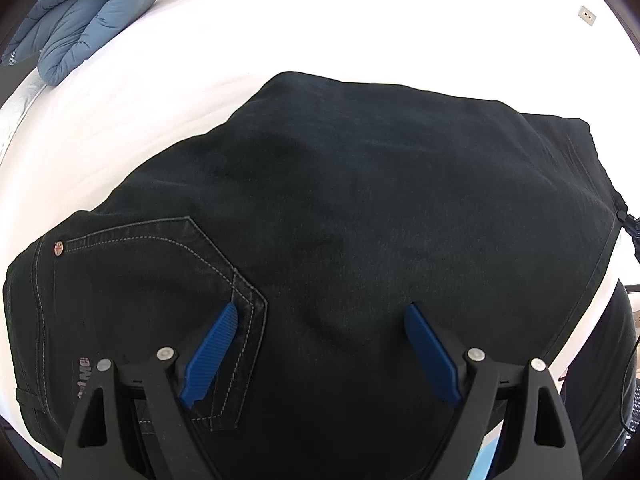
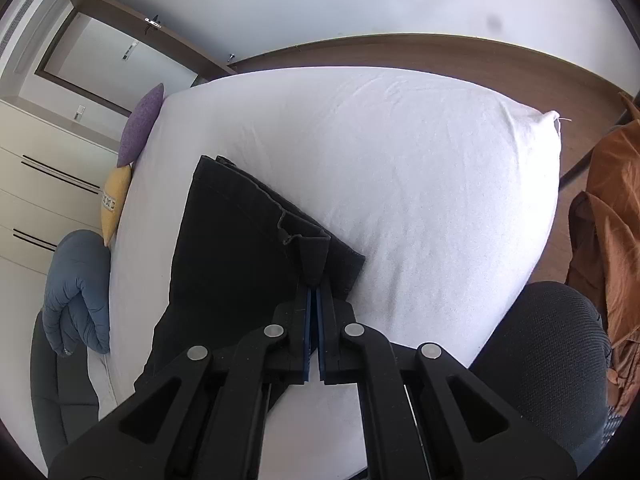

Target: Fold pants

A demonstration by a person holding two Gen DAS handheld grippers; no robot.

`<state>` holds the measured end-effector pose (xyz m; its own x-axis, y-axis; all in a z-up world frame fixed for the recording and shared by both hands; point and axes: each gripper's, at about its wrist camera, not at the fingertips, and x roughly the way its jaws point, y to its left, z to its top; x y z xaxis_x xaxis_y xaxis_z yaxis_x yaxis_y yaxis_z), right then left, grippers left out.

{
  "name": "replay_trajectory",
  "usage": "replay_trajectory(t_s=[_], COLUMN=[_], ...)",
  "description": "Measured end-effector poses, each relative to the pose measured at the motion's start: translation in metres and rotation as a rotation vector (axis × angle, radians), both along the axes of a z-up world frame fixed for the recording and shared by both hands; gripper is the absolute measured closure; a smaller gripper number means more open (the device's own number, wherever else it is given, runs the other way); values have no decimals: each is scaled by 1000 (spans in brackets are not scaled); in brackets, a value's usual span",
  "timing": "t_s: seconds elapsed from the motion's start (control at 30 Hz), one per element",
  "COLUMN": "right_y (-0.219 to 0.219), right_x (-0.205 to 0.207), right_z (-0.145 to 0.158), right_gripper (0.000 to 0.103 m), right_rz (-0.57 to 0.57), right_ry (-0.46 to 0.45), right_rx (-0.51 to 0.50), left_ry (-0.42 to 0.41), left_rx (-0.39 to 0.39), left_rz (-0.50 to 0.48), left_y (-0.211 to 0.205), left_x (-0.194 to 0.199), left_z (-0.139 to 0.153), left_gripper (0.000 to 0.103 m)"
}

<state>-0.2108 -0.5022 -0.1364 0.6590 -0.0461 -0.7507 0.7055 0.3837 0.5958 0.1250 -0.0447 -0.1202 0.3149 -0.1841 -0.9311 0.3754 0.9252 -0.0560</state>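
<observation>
Bed: white fitted sheet [image 2: 400, 168] over a broad mattress, filling most of both views.
Pants: black denim pants [image 1: 340, 208] lying flat on the sheet, stitched back pocket [image 1: 160, 280] facing up.
Duvet: folded blue quilted duvet [image 1: 84, 20] at the bed's edge.
Cushions: purple [image 2: 142, 126] and yellow [image 2: 114, 204], side by side.
Left gripper [image 1: 320, 316]: blue pads spread wide just above the denim, holding nothing.
Right gripper [image 2: 314, 280]: pinched closed on a raised fold of the pants' edge.
</observation>
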Motion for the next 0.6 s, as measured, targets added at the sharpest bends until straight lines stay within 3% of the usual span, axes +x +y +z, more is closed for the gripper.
replay_trajectory(t_s=[0.3, 0.43, 0.53, 0.57, 0.6], right_y=[5, 1, -10, -14, -17], right_x=[-10, -1, -13, -19, -24], right_z=[-1, -7, -8, -3, 5], right_gripper=[103, 102, 97, 95, 87], right_rz=[-8, 46, 41, 19, -9], right_ry=[-10, -23, -105, -95, -59], right_rx=[33, 62, 147, 125, 80], left_ry=[-6, -13, -15, -16, -16], left_rx=[2, 1, -6, -6, -5], left_rz=[-3, -5, -5, -6, -6], left_y=[6, 10, 7, 6, 6], left_x=[-13, -19, -21, -22, -23], left_z=[-17, -20, -26, -26, -27], left_gripper=[11, 4, 1, 0, 0])
